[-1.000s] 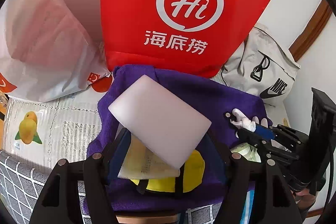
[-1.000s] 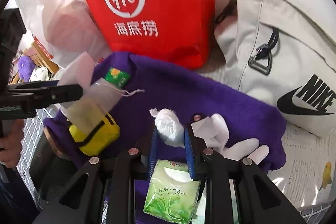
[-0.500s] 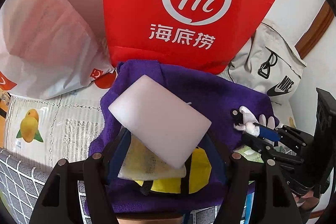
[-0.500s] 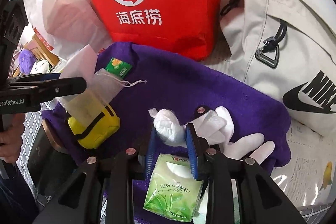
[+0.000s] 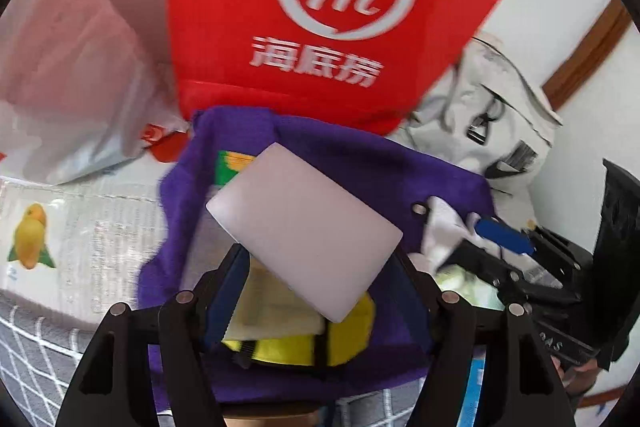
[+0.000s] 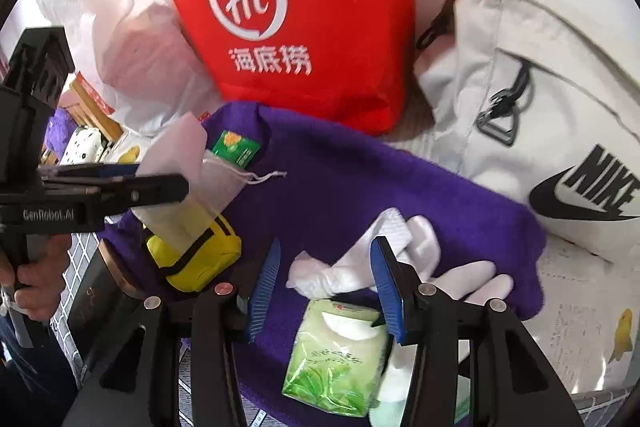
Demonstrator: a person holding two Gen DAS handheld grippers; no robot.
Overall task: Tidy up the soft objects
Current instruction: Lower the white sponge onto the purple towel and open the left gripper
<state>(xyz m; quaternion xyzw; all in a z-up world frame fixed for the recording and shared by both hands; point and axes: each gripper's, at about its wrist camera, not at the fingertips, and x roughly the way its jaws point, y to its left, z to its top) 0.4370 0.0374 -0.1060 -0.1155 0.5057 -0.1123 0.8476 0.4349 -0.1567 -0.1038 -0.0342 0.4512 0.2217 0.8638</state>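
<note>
- The right gripper (image 6: 324, 283) is standing spread; its jaws have just been opening, and the crumpled white tissue (image 6: 326, 273) is lying loose between the blue pads (image 6: 262, 287), with no pad pressing on it.
- This tissue is resting on the purple cloth (image 6: 360, 183), just beyond the green tissue pack (image 6: 334, 355), which is lying near the camera between the gripper's arms.
- To the right of the tissue, a white glove (image 6: 470, 279) is lying on the same cloth, and part of it is passing behind the right pad.
- The left gripper (image 5: 320, 279) is pinching a pale, flat, rectangular pad (image 5: 304, 227) by its near part and is holding it tilted above the cloth.
- Under this pad, a mesh drawstring pouch (image 6: 212, 183) is lying over a yellow pouch with black stripes (image 6: 196, 255), on the left part of the cloth.
- A small green packet (image 6: 236, 151) is lying at the far left corner of the cloth.
- Behind the cloth, a red bag with a white "Hi" logo (image 6: 296, 15) is standing; a white plastic bag (image 6: 120, 39) is to its left and a grey Nike backpack (image 6: 540, 99) to its right.
- A person's hand (image 6: 28, 287) is gripping the handle of the left gripper at the left edge of the right wrist view.
</note>
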